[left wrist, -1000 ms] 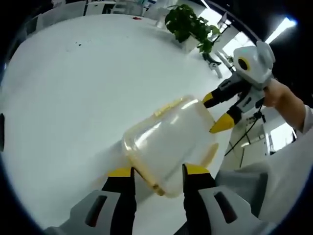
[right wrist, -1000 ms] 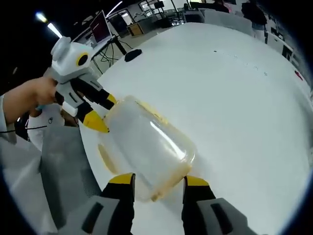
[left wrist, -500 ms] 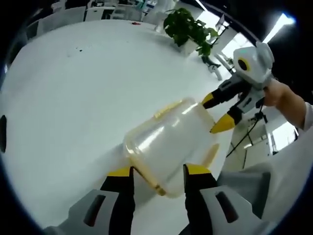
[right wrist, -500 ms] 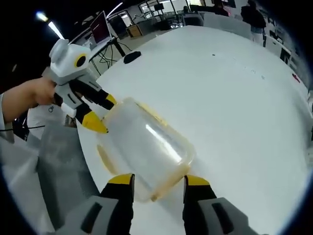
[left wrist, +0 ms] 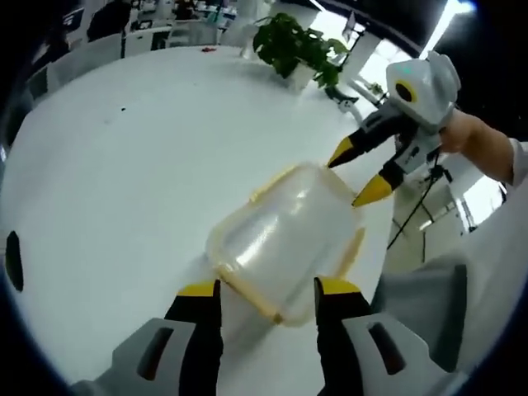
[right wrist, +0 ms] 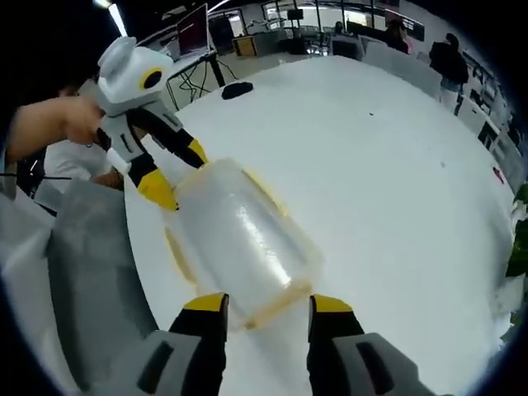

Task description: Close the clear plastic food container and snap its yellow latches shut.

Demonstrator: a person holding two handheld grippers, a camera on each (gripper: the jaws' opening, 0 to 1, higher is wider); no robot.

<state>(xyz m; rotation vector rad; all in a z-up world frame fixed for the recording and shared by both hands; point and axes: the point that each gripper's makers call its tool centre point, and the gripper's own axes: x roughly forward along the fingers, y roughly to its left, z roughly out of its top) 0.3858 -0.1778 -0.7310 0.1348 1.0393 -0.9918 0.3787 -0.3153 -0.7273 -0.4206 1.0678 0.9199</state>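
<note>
Both tongs, the left and the right, remain spread at the container ends on the counter; right tips have lifted slightly.

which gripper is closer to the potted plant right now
Right. The right gripper sits at the container's end toward the potted plant; the left gripper is at the opposite end.

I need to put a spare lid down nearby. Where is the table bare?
The white table is bare beyond the clear container, toward the potted plant. It is crowded at the container's ends, where the left gripper and right gripper flank it.
</note>
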